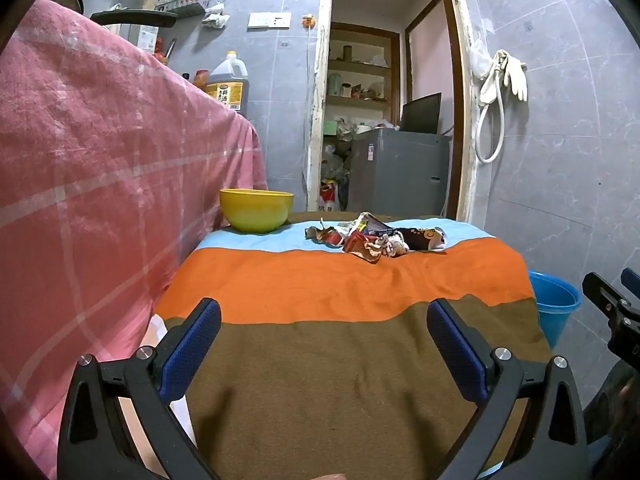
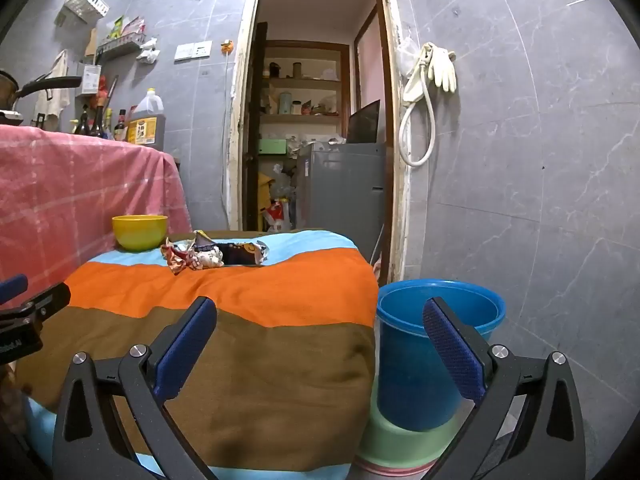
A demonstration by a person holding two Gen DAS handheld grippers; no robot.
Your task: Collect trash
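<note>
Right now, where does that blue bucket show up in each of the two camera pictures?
Left wrist view: the blue bucket peeks out at the right edge, mostly hidden behind the striped blanket.
Right wrist view: the bucket stands in full sight at lower right, beside the blanket, partly behind one finger of the open right gripper.
Shared landmark: the yellow bowl at the blanket's far left corner.

A small heap of crumpled foil snack wrappers (image 1: 374,238), red, white and dark with printed pictures, lies loose on the far light-blue and orange stripes of the cloth-covered worktop (image 1: 340,344), near a yellow plastic bowl (image 1: 256,210). A round blue plastic bucket (image 2: 430,344) stands upright and open-topped just beside the worktop's right edge, on a pale green stool (image 2: 400,440).
</note>
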